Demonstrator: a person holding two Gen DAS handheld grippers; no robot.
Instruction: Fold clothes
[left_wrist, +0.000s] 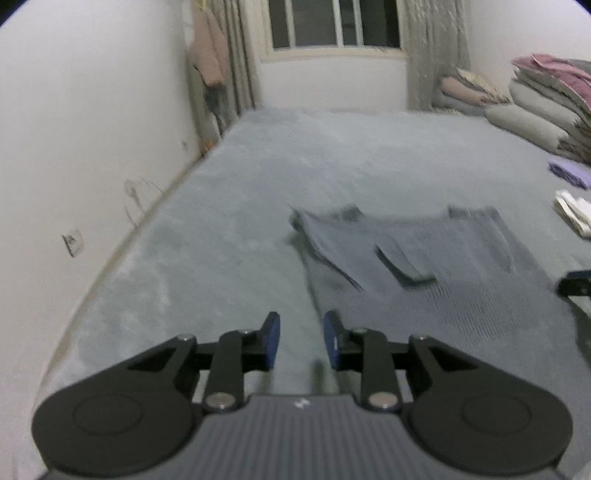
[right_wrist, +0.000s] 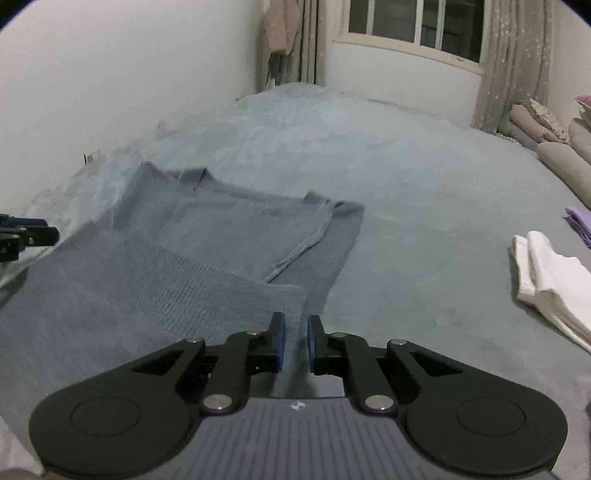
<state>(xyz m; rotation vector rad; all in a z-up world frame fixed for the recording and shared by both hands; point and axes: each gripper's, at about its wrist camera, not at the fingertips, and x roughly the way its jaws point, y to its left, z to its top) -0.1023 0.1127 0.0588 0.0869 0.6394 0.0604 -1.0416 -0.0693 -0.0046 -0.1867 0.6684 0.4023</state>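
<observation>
A grey-blue knit sweater (left_wrist: 443, 258) lies on the grey bed cover (left_wrist: 277, 177), its sleeves folded across the body. My left gripper (left_wrist: 301, 332) is open at the sweater's near left edge, which runs up against its right pad (left_wrist: 332, 339). In the right wrist view the sweater (right_wrist: 221, 229) spreads ahead and to the left, its ribbed hem nearest. My right gripper (right_wrist: 295, 332) stands narrow with the hem's right corner between its blue pads. Each gripper shows in the other's view: the right gripper (left_wrist: 574, 284) at the far right edge, the left gripper (right_wrist: 33, 230) at the far left.
A folded white cloth (right_wrist: 546, 280) and a purple cloth (right_wrist: 580, 223) lie on the bed to the right. Stacked quilts and pillows (left_wrist: 546, 110) fill the far right corner. A white wall (left_wrist: 92, 147) runs along the bed's left side, and a curtained window (left_wrist: 332, 26) is at the far end.
</observation>
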